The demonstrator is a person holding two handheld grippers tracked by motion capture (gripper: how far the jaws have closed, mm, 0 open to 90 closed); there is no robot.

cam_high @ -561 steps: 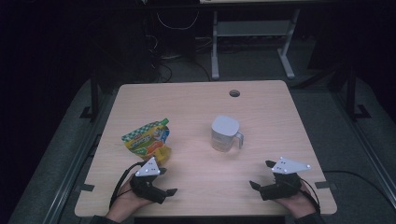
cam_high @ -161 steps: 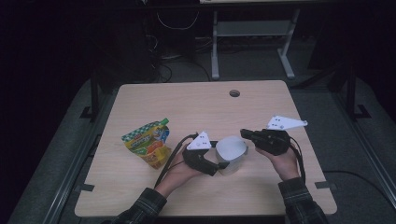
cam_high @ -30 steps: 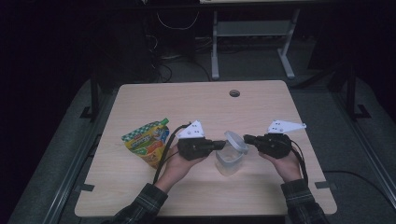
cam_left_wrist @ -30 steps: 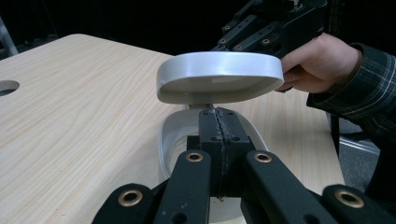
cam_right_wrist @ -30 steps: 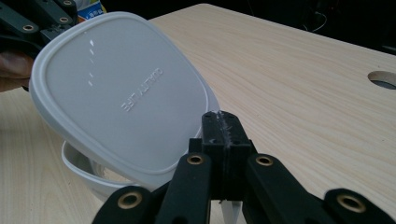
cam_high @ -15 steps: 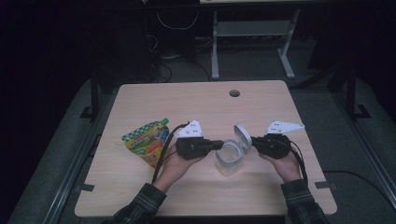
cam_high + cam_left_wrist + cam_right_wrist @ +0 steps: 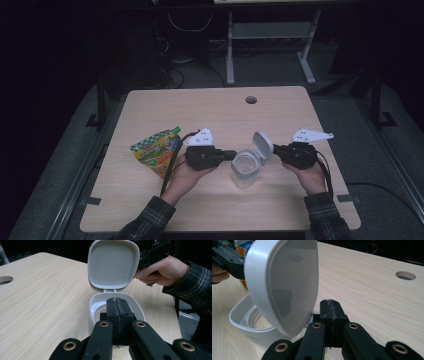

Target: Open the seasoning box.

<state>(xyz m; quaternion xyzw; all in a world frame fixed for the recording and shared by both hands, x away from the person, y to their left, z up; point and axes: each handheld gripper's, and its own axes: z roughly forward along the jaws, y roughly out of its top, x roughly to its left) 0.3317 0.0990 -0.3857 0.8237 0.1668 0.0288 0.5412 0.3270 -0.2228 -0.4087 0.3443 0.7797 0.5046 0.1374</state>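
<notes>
Swinging further up since a second ago, the lid (image 7: 263,145) is now standing open on the white tub (image 7: 245,169) mid-bench. Both the left gripper (image 7: 231,155) and right gripper (image 7: 276,150) are showing jaws fully shut, gripping nothing, just steadying and pushing. Next, I reckon, is fetching the pouch (image 7: 156,151).

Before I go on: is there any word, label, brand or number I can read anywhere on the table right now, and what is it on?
White hinged plastic lid of the container: raised lettering, too faint to read.
Colourful printed snack pouch: print too small and blurred to read.
Nothing else legible.
</notes>
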